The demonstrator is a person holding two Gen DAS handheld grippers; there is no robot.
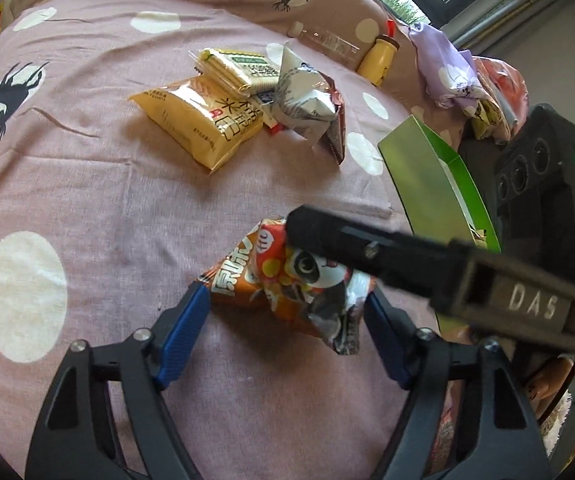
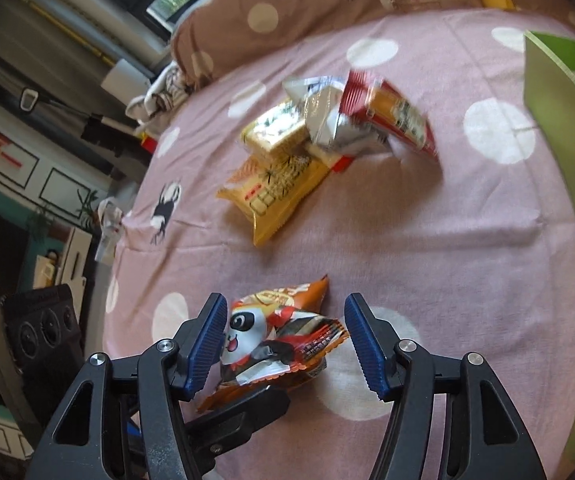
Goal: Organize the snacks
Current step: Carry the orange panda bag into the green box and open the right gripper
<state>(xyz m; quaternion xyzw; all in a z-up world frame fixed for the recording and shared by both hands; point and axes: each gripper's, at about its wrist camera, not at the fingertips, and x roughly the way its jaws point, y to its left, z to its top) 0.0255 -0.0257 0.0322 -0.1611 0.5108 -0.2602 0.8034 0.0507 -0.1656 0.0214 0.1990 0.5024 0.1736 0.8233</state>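
An orange snack bag with a panda (image 1: pixel 287 284) (image 2: pixel 275 340) lies crumpled between both grippers over the pink spotted bedsheet (image 1: pixel 87 200). My left gripper (image 1: pixel 286 296) has both blue pads against the bag's two ends. My right gripper (image 2: pixel 285 304) stands open around the same bag: its left pad touches the bag and its right pad is just clear of it. One black finger of the right gripper (image 1: pixel 347 244) crosses over the bag's top in the left wrist view. A black finger of the left gripper (image 2: pixel 247 412) shows under the bag in the right wrist view.
Further back lies a pile of snacks: a yellow bag (image 1: pixel 199 120) (image 2: pixel 275 192), a cracker pack (image 1: pixel 239 68), a silver bag (image 1: pixel 303 104) and a red pack (image 2: pixel 399 120). A green open box (image 1: pixel 427 172) (image 2: pixel 555 120) stands to the right. Two bottles (image 1: pixel 379 60) lean on the pillow.
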